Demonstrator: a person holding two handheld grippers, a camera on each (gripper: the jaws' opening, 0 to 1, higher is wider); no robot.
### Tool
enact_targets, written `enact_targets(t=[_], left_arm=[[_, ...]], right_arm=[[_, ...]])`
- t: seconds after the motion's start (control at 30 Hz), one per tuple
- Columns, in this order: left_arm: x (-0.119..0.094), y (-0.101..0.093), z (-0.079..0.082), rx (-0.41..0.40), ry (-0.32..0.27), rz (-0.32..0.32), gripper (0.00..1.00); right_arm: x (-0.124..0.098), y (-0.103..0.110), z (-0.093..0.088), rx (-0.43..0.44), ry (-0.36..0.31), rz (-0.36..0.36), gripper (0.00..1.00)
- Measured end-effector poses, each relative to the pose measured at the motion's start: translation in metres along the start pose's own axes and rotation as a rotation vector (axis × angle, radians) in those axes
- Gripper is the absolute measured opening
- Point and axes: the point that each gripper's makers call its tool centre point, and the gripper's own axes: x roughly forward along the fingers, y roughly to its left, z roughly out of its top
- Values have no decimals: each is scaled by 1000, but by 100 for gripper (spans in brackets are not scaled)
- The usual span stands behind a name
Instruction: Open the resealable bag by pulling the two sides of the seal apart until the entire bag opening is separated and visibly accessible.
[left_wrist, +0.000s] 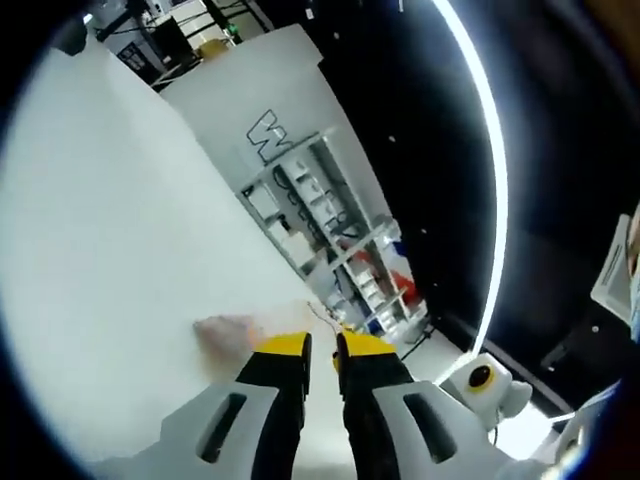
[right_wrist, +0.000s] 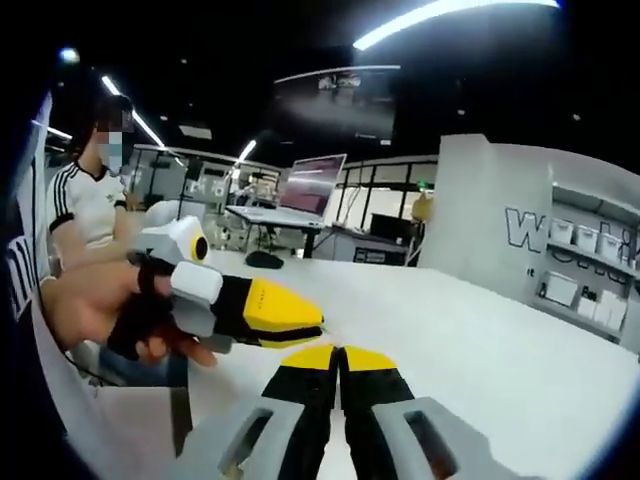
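My left gripper (left_wrist: 322, 350) points its yellow-tipped jaws over the white table (left_wrist: 120, 250); the jaws stand almost together, with only a thin dark slit between them and nothing seen in it. A faint pinkish, see-through patch (left_wrist: 225, 330) lies on the table just left of the tips; it may be the bag, but it is too blurred to tell. My right gripper (right_wrist: 339, 352) is shut, its tips touching, with nothing in them. The left gripper (right_wrist: 318, 322) comes in from the left just above those tips, held in a person's hand (right_wrist: 95, 310), also shut.
A white partition with dark lettering (left_wrist: 268, 135) and shelves of small boxes (left_wrist: 330, 230) stand beyond the table. A person in a white shirt (right_wrist: 85, 205) sits at the left. An open laptop (right_wrist: 310, 185) and a dark small object (right_wrist: 265, 260) sit at the back.
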Motion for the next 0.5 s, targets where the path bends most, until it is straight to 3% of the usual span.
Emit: enact_targets(t=[0.23, 0.5], left_arm=[[-6, 5, 2, -6, 6, 4, 2], [-9, 11, 4, 28, 13, 20, 2]], right_arm=[[0, 14, -5, 7, 32, 50, 0], [-6, 21, -1, -32, 51, 96, 0]])
